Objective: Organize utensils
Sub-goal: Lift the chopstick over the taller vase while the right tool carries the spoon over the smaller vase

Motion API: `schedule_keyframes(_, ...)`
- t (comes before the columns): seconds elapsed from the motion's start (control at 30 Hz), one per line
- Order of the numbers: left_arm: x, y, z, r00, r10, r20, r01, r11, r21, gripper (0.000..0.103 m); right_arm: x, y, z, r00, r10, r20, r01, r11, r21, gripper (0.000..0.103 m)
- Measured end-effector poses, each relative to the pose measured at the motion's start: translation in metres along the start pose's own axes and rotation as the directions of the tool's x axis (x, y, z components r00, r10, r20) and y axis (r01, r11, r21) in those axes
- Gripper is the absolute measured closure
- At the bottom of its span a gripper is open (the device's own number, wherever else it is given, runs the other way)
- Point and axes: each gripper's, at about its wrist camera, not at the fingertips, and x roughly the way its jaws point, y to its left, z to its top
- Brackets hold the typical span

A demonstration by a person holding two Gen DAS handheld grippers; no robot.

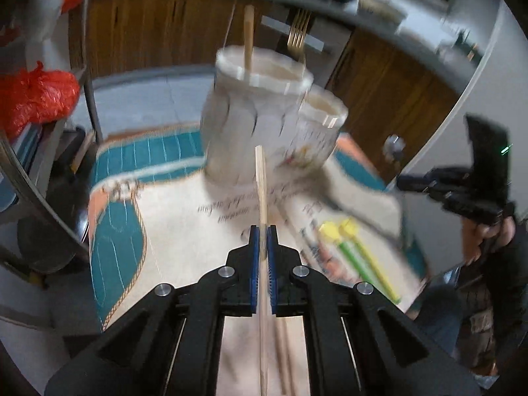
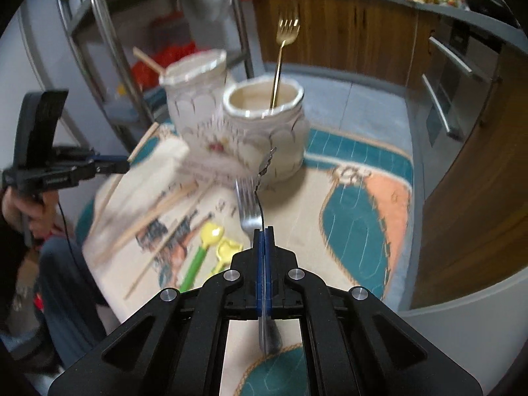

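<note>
- Left wrist view: the left tongs (image 1: pixel 263 231) are clenched on a single wooden chopstick (image 1: pixel 260 178), which runs straight up between the blue pads and points toward the two jars.
- The taller cream jar (image 1: pixel 250 125) stands on the patterned mat (image 1: pixel 171 217) ahead; another chopstick (image 1: pixel 248 39) stands in it.
- Touching it on the right is a second cream jar (image 1: pixel 318 138), and the tines of a gold fork (image 1: pixel 298 33) rise behind the taller jar's rim.
- Two green-handled yellow utensils (image 1: pixel 356 250) lie side by side on the mat, right of the tongs; more chopsticks (image 1: pixel 283 346) lie below the pads.
- At the right edge a hand (image 1: pixel 485 241) holds the other black tool.
- Right wrist view: the right tongs (image 2: pixel 264 231) are clenched on a silver fork (image 2: pixel 247 204), tines pointing away toward the jars.
- The wide jar (image 2: pixel 264 135) holds the gold fork (image 2: pixel 280 62) upright; the tall jar (image 2: pixel 194 99) is just behind it on the left.
- Loose chopsticks (image 2: pixel 155 214) lie on the mat (image 2: pixel 356 217) to the left, with the yellow utensils (image 2: pixel 214 241) just beside the tongs.
- The left tongs (image 2: pixel 123 165) show at the left, blurred.
</note>
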Motion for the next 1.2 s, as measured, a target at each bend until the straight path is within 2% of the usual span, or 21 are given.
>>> schedule_keyframes(0.07, -0.015, -0.003, -0.001, 0.995, -0.023, 0.101, 0.024, 1.0, -0.005, 0.098, -0.007, -0.003, -0.002, 0.999, 0.005, 0.04, -0.005, 1.0, 0.011, 0.101)
schedule_keyframes(0.2, -0.036, -0.009, -0.004, 0.961, -0.038, 0.274, 0.04, 0.999, 0.0, 0.098, -0.015, -0.004, -0.004, 0.992, 0.032, 0.121, -0.037, 0.999, 0.04, 0.101)
schedule_keyframes(0.3, -0.043, -0.007, -0.002, 0.933, -0.047, 0.356, 0.051, 0.999, -0.002, 0.098, -0.02, 0.002, -0.002, 0.983, 0.048, 0.177, -0.057, 0.997, 0.045, 0.101)
schedule_keyframes(0.47, -0.04, -0.005, 0.008, 0.91, -0.071, 0.409, 0.079, 0.997, -0.002, 0.098, -0.033, 0.009, 0.004, 0.961, 0.069, 0.267, -0.083, 0.996, 0.043, 0.101)
schedule_keyframes(0.53, -0.044, -0.004, 0.011, 0.89, -0.074, 0.449, 0.085, 0.996, -0.005, 0.098, -0.041, 0.011, 0.009, 0.95, 0.072, 0.303, -0.089, 0.995, 0.042, 0.101)
schedule_keyframes(0.67, -0.051, -0.001, 0.016, 0.84, -0.087, 0.536, 0.11, 0.994, -0.01, 0.098, -0.053, 0.013, 0.021, 0.926, 0.08, 0.369, -0.101, 0.994, 0.039, 0.101)
schedule_keyframes(0.77, -0.048, 0.003, 0.024, 0.806, -0.09, 0.585, 0.132, 0.991, -0.028, 0.098, -0.061, 0.013, 0.032, 0.899, 0.086, 0.429, -0.111, 0.993, 0.034, 0.101)
schedule_keyframes(0.93, -0.051, 0.002, 0.038, 0.735, -0.074, 0.674, 0.134, 0.99, -0.038, 0.098, -0.061, 0.013, 0.05, 0.862, 0.097, 0.497, -0.123, 0.992, 0.019, 0.101)
schedule_keyframes(1.03, -0.054, -0.005, 0.046, 0.693, -0.062, 0.719, 0.115, 0.993, -0.025, 0.098, -0.055, 0.011, 0.062, 0.846, 0.097, 0.525, -0.124, 0.992, 0.015, 0.101)
schedule_keyframes(1.2, -0.057, -0.028, 0.061, 0.625, -0.032, 0.78, 0.032, 0.999, 0.016, 0.098, -0.043, 0.002, 0.078, 0.818, 0.112, 0.564, -0.154, 0.988, 0.027, 0.101)
